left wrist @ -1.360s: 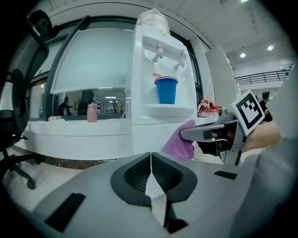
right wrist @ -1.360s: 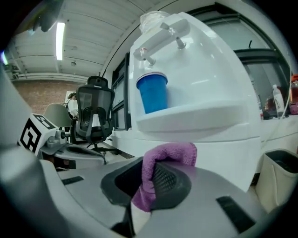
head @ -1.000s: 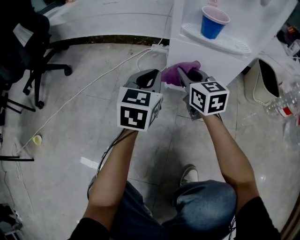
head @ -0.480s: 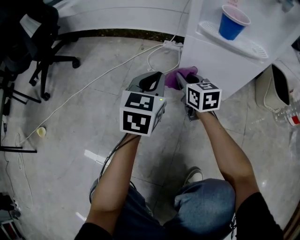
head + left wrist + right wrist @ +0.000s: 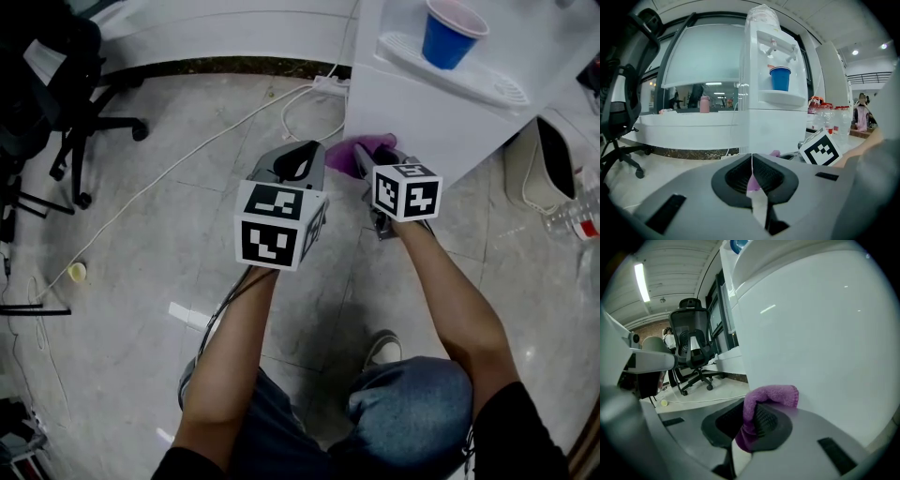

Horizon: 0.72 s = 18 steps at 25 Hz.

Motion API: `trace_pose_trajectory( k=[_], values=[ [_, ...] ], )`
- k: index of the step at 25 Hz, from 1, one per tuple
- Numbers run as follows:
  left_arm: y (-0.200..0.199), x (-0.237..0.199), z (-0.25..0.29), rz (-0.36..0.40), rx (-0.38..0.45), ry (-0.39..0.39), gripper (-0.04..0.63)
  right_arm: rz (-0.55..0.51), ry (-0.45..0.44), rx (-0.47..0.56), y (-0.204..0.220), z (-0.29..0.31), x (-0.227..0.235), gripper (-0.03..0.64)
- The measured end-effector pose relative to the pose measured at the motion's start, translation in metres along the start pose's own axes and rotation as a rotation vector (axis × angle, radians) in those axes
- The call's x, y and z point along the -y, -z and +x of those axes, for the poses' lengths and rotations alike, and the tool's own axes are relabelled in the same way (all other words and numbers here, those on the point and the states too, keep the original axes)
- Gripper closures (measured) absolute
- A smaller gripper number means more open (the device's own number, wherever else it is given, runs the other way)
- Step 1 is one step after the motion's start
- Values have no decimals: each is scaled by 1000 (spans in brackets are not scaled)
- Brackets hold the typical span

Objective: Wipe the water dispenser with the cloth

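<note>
We hold our left claw clenched on nothing, just left of the right one. Our right claw grips the purple cloth, which is pressed against the lower side panel of the white water dispenser, below the blue cup.

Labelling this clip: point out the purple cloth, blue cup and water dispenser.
purple cloth (image 5: 771, 393), right gripper view, folded top edge.
blue cup (image 5: 441, 49), head view, side wall.
water dispenser (image 5: 412, 117), head view, front panel.

An office: black swivel chair, white water dispenser, long counter under glazed partition.
</note>
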<state>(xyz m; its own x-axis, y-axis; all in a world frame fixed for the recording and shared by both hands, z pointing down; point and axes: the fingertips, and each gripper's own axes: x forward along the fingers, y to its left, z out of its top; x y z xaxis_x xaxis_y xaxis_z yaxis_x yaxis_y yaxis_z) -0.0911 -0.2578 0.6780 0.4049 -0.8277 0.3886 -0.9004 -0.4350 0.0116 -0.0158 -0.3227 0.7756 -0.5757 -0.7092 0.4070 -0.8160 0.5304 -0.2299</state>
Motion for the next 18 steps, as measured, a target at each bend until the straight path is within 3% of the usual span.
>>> trace_pose_trajectory(
  k=[18],
  values=[
    [-2,52,37,6,-3,118,566,59,197,3,13,-74,92,577]
  ],
)
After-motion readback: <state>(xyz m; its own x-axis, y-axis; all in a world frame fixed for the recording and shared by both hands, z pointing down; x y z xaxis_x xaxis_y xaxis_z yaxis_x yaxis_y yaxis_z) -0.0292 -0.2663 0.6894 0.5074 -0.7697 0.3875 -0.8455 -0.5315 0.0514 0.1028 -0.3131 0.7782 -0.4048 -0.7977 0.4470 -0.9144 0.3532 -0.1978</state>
